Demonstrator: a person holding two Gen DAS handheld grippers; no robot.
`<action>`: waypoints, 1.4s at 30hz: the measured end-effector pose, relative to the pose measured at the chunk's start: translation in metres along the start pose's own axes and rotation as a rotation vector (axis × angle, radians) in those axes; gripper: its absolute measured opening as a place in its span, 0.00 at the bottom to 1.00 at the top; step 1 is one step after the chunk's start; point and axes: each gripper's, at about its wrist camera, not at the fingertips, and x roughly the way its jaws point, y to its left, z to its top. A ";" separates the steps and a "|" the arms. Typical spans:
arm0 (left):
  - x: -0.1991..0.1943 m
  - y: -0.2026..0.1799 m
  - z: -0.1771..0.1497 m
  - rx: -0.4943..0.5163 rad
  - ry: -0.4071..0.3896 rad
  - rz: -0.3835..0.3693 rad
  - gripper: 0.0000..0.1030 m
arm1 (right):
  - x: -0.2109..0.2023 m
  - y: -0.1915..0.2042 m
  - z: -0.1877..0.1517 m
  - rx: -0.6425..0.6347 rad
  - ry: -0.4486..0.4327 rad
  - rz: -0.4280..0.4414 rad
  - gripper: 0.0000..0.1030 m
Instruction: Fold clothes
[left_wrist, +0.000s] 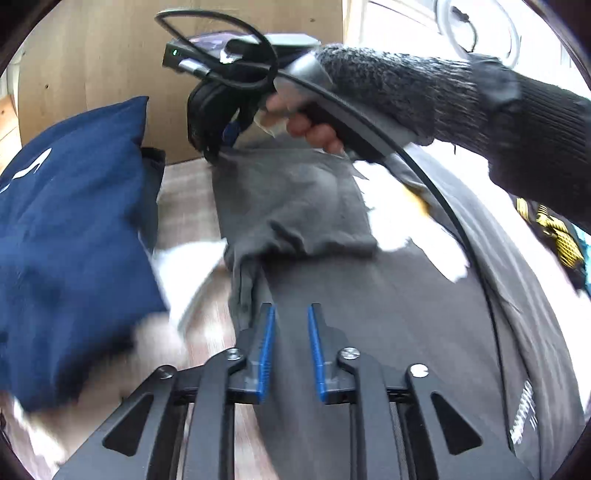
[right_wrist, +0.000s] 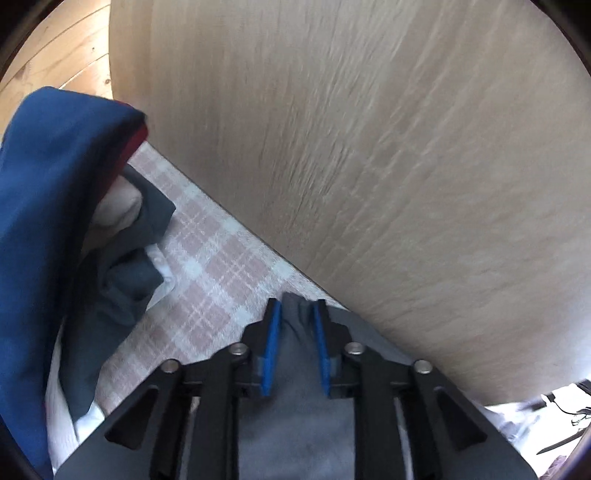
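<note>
Grey cloth lies spread on a checked sheet in the left wrist view, a blue garment heaped to its left. The left gripper hovers over the cloth's near fold, jaws apart, nothing between them. Farther off, a hand in a knit sleeve holds the right gripper down at the cloth's far corner.

Right wrist view: the right gripper has its blue pads either side of a bunched grey cloth edge, beside a wooden panel; I cannot tell if they pinch it.
</note>
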 end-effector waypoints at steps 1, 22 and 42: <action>-0.004 0.000 -0.002 0.005 0.005 -0.007 0.21 | -0.011 -0.003 -0.009 0.018 -0.009 0.007 0.27; 0.002 0.006 -0.012 -0.042 0.126 -0.046 0.21 | -0.046 0.007 -0.141 -0.070 0.114 0.008 0.10; -0.225 0.084 -0.134 -0.327 0.076 0.081 0.25 | -0.236 -0.049 -0.206 0.237 -0.093 0.286 0.40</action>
